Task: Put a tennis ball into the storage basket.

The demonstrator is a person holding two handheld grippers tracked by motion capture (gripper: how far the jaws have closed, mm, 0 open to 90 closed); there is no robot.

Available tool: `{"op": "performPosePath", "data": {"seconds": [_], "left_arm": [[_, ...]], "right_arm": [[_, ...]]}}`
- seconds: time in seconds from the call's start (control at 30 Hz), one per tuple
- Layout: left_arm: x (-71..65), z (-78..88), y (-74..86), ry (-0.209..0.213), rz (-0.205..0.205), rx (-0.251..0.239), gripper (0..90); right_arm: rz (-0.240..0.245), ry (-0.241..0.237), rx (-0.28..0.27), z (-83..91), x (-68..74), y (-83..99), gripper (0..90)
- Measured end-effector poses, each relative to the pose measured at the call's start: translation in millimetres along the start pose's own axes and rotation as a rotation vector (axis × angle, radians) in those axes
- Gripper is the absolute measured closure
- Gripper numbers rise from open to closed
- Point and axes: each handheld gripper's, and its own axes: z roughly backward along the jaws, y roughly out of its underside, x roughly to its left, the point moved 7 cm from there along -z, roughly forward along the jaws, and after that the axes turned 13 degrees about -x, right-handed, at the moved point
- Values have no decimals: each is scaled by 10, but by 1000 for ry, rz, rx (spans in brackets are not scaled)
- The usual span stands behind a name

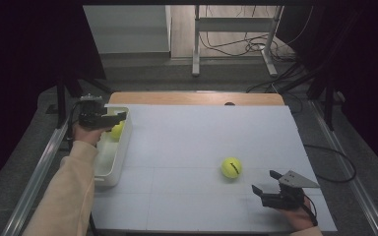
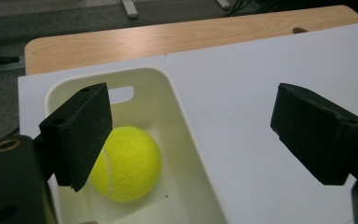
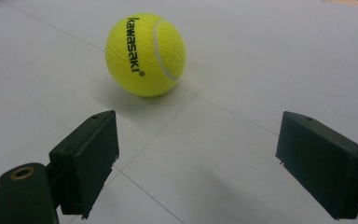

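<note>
So the left gripper (image 1: 119, 117) hangs over the cream plastic bin (image 1: 119, 157), jaws spread, nothing in them; one fuzzy yellow tennis ball (image 2: 128, 163) sits inside. The right gripper (image 1: 267, 182), also released, rests near the second yellow ball (image 1: 231, 167) on the white counter (image 1: 187, 142).

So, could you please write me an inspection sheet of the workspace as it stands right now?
Surface: white board on a wooden table, faint grid lines.
Job's things: one tennis ball lies in the white bin at the board's left edge; a second tennis ball, printed "Kawasaki", sits loose on the board.
Clutter: nothing seen.
Grippers: left gripper above the bin, jaws open, holding nothing; right gripper open, facing the loose ball, apart from it.
Cables: a cable loops on the floor at the right; more lie behind the table.
Surroundings: dark curtains, a metal frame beyond.
</note>
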Motion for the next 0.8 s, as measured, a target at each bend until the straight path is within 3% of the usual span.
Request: {"op": "performPosePath", "data": {"seconds": [0.17, 0.33, 0.7, 0.8], "left_arm": [[-100, 56, -45, 22, -25, -43, 136], [-298, 100, -86, 83, -65, -87, 138], [-573, 103, -89, 171, -101, -87, 140], [-631, 105, -95, 196, -85, -105, 139]], "right_arm": [[-1, 1, -3, -3, -5, -6, 135], [-15, -6, -10, -11, -16, -20, 135], [-52, -14, -23, 14, -18, -30, 135], [-54, -7, -30, 62, -24, -25, 136]]}}
